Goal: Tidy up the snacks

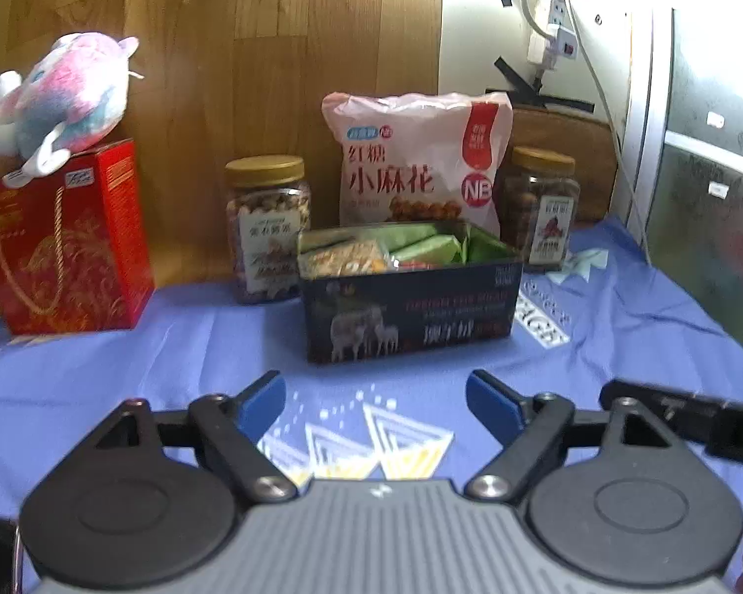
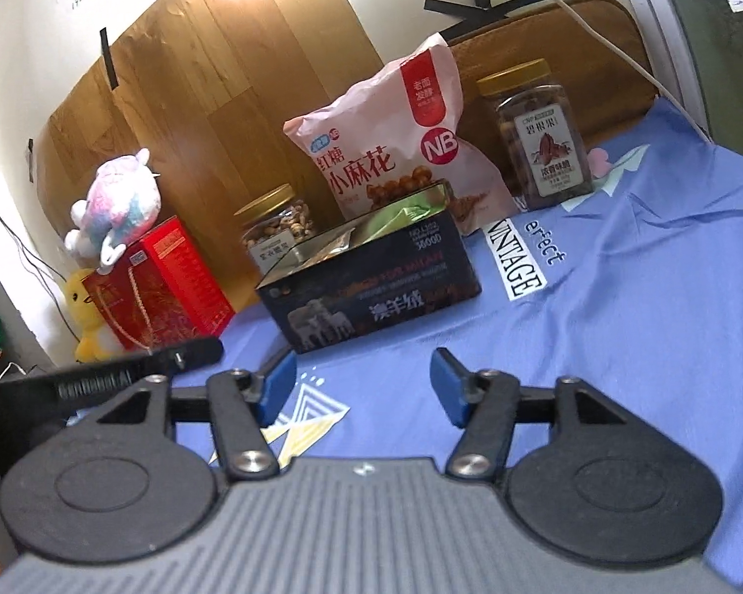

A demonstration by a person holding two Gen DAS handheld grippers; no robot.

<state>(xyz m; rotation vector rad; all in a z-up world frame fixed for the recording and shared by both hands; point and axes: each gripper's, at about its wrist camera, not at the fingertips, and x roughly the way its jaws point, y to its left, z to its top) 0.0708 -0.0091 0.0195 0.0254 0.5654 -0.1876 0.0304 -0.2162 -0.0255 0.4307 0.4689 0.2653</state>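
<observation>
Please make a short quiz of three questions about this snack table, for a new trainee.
1. True or false: the dark box is open, with packets inside.
2. What sits on the red gift box? A) plush toy B) jar C) bag
3. How many gold-lidded jars stand beside the pink snack bag?

Key: 1 true. 2 A, the plush toy. 3 two: left jar, right jar.

A home corner, set up as a makeshift table

A blue printed T-shirt (image 2: 619,307) is spread as a tablecloth, wood-grain sheets (image 1: 252,74) are taped to the wall, a power strip (image 1: 552,34) is hung above, and a plush toy (image 1: 59,99) is perched on a red gift box (image 1: 69,242).
</observation>
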